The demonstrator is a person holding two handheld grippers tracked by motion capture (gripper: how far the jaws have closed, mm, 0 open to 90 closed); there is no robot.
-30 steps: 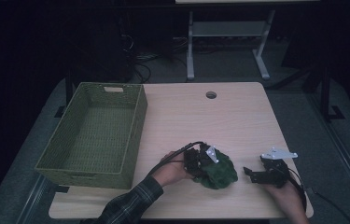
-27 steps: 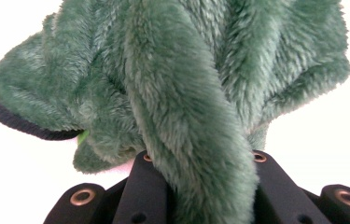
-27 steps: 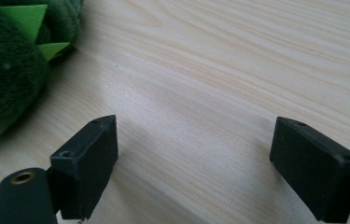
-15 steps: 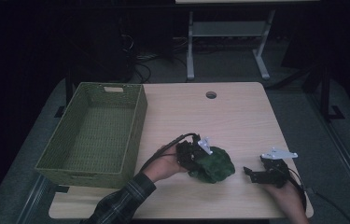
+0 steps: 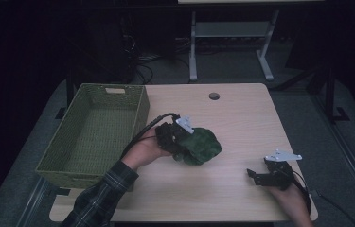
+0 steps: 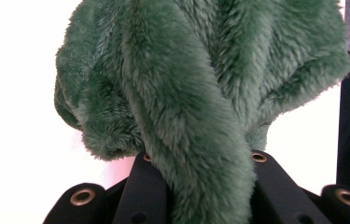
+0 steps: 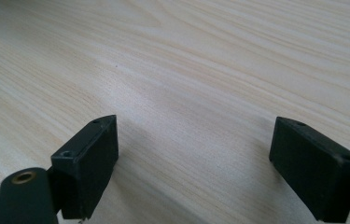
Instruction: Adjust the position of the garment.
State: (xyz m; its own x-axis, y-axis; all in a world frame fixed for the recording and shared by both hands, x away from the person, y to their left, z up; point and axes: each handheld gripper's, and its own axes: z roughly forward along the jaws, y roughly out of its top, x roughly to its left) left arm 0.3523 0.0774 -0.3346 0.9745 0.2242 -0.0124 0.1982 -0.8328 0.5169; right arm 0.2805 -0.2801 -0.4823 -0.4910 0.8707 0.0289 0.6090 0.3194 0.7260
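A dark green furry cloth [image 5: 199, 145] hangs bunched over the middle of the light wood table [image 5: 232, 118]. My left gripper [image 5: 177, 137] is shut on it, lifted off the tabletop. In the left gripper view the green fur [image 6: 200, 84] drapes from between the two black jaws and hides the gap. My right gripper [image 5: 256, 177] rests low near the table's front right, apart from the cloth. Its jaws stand wide open over bare wood in the right gripper view [image 7: 193, 168], with nothing between them.
A green woven basket [image 5: 137, 111] stands at the table's left side, with nothing inside. A round cable hole [image 5: 214, 96] lies near the far edge. A white metal frame [image 5: 232, 42] stands on the floor beyond the table.
My left gripper has carried the green cloth up and to the left, toward the basket. The right gripper has stayed where it was.
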